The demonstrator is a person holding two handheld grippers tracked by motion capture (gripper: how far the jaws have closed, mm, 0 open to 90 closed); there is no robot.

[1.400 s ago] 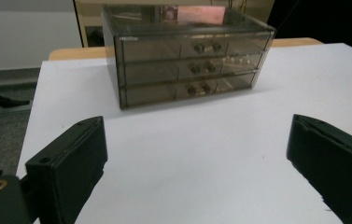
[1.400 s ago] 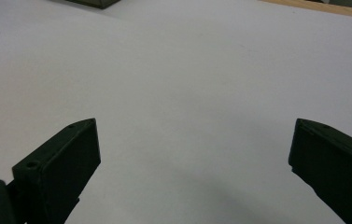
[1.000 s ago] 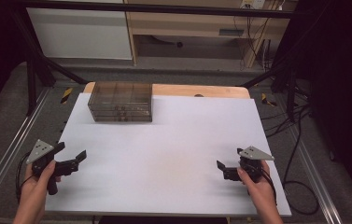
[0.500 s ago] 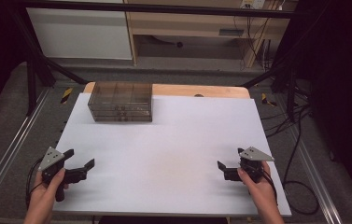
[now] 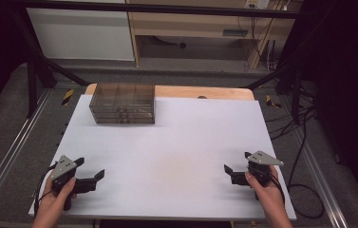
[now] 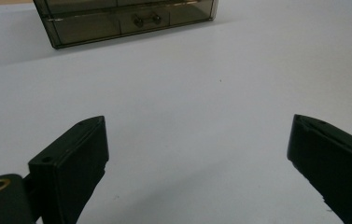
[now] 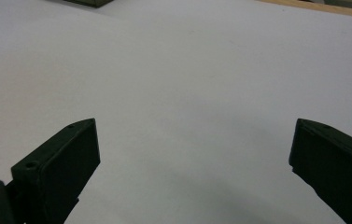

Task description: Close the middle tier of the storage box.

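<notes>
From the high view we see the left gripper [image 5: 91, 170] at the near-left corner of the table [image 5: 181, 142], held in a hand [image 5: 55, 202] coming in from the bottom edge; grey three-cornered plate on top, black body, cable trailing off the table's left side. Jaws spread wide, nothing between them, pointing right & a bit forward. The left gripper view adds what the high one can't: jaws are matte black blocks w/ flat inner faces, a small hole in the left one, a brass-coloured ring at its base, and bare white tabletop in the gap.

The drawer box [image 5: 122, 103] sits far-left on the table, well apart from both grippers. High view: smoky translucent brown plastic, rectangular, low & wide. Left gripper view [image 6: 127, 18] shows its front face closer, w/ drawer fronts & a small double-knob pull on the middle one.

Table top is smooth white, matte, w/ a light wood strip along the far edge.

The right gripper [image 5: 237, 166] is near-right, held by the other hand [image 5: 269, 197], same grey plate, jaws pointing left. Its own view shows them wide apart too, gripping nothing, just plain white surface between, wood edge at top right.
</notes>
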